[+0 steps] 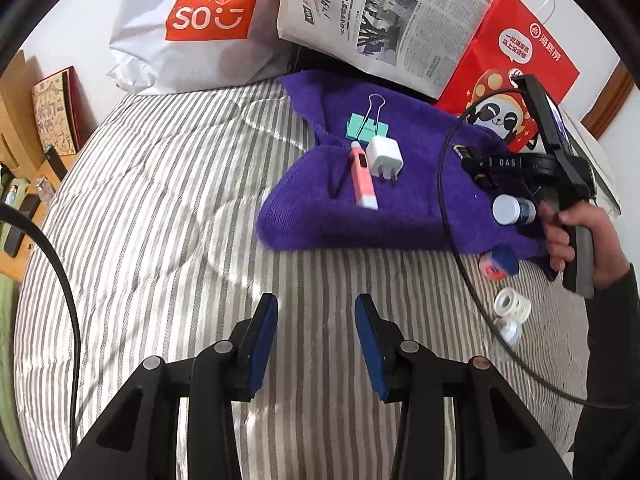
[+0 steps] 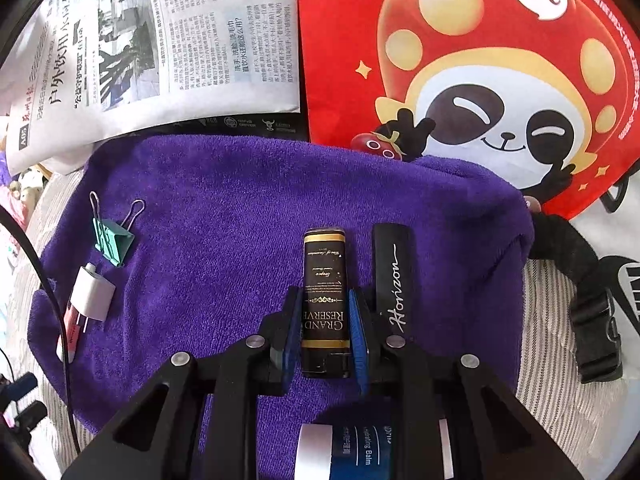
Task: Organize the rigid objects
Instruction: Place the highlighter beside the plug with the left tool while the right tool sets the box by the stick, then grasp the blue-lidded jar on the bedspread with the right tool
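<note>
A purple towel (image 1: 400, 208) (image 2: 224, 248) lies on the striped bed. On it are a teal binder clip (image 1: 366, 126) (image 2: 113, 242), a white charger plug (image 1: 385, 157) (image 2: 93, 294) and a pink pen-like stick (image 1: 363, 174). My right gripper (image 2: 325, 334) is shut on a black "Grand Reserve" box (image 2: 324, 300) resting on the towel, beside a black "Horizon" case (image 2: 394, 276). A blue balm jar (image 2: 344, 454) (image 1: 514, 209) lies under the right gripper. My left gripper (image 1: 316, 320) is open and empty over the bedsheet, short of the towel.
A red panda bag (image 2: 500, 60) (image 1: 516, 64) and a newspaper (image 2: 152, 40) (image 1: 380, 16) stand behind the towel, a Miniso bag (image 1: 192, 20) at the back left. Tape rolls (image 1: 512, 304) and a blue-orange item (image 1: 500, 264) lie right of the towel. A black strap (image 2: 588, 300) lies right.
</note>
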Tool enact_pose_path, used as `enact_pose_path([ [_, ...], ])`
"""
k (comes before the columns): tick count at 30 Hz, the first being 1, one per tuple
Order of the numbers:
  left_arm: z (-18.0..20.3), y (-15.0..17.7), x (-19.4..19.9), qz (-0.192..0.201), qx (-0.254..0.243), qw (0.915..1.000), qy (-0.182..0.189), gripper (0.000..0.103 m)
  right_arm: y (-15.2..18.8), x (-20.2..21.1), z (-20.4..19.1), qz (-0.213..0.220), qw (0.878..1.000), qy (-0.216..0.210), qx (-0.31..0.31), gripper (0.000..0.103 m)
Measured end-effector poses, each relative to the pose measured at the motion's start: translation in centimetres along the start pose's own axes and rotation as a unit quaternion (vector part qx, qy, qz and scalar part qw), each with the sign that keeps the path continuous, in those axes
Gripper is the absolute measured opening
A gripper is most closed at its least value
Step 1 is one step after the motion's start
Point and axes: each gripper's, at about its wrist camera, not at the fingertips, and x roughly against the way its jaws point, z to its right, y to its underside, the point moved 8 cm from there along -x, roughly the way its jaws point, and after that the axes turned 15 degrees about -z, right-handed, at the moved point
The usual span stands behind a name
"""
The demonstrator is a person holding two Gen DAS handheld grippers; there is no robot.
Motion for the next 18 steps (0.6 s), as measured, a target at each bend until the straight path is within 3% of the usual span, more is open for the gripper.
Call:
enact_pose_path([
  [2, 0.0, 0.5, 0.1, -0.002, 0.001, 1.0000, 0.002, 0.038, 0.2, 0.0, -0.4, -0.009, 1.000, -0.017, 0.015, 0.053],
  [5, 0.3, 1.5, 0.2, -0.003, -0.003, 1.0000, -0.006, 0.038, 1.5, 1.4, -0.4, 0.007, 1.000, 0.000, 0.019, 0.054],
  [12, 0.5, 3.4, 0.1, -0.007, 0.007, 1.0000, 0.001, 0.038, 8.7, 8.2, -2.9, 0.078, 0.995, -0.032, 0.054, 0.054],
  [18, 1.1, 4.5, -0.1, -0.009, 0.005, 0.9999, 0.006, 0.038, 14.1, 8.2, -6.1, 0.069, 0.992, -0.044, 0.095, 0.048],
])
